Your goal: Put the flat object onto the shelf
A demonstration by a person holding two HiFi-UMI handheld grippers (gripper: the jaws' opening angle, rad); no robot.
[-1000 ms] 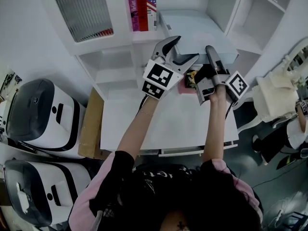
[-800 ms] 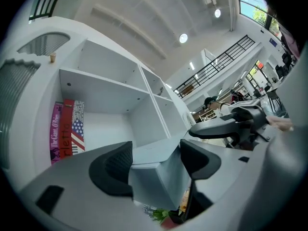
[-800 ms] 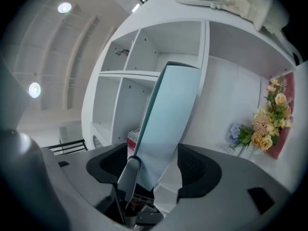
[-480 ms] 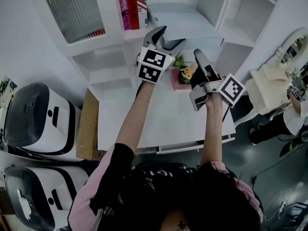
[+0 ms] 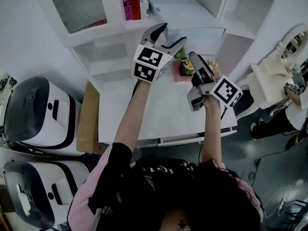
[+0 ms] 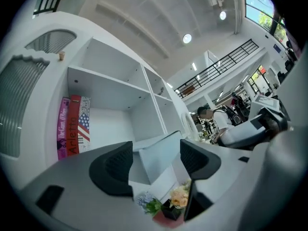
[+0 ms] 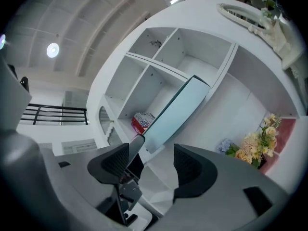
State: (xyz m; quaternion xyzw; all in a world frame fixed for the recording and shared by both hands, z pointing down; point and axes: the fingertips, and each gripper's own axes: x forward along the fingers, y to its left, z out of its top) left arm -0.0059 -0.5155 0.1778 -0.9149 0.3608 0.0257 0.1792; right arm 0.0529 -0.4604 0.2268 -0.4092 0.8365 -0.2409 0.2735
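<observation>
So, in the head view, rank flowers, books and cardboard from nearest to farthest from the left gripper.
1. Flowers, just right of the left gripper.
2. Books, on the shelf, to its left.
3. Cardboard, by the desk's left edge, farthest.

The right gripper (image 5: 194, 59) partly hides the flower pot (image 5: 185, 70).

The person wears a black top (image 5: 159, 186) with black sleeves and pink fabric along the outer shoulders, on the near side of the white desk (image 5: 168, 110). Above that desk, the left gripper (image 5: 171, 34) has grey curved jaws with black ribbed pads (image 6: 113, 170) and a white cube (image 5: 150, 64) printed with black square markers. The right gripper (image 5: 195, 60) is built alike.
</observation>
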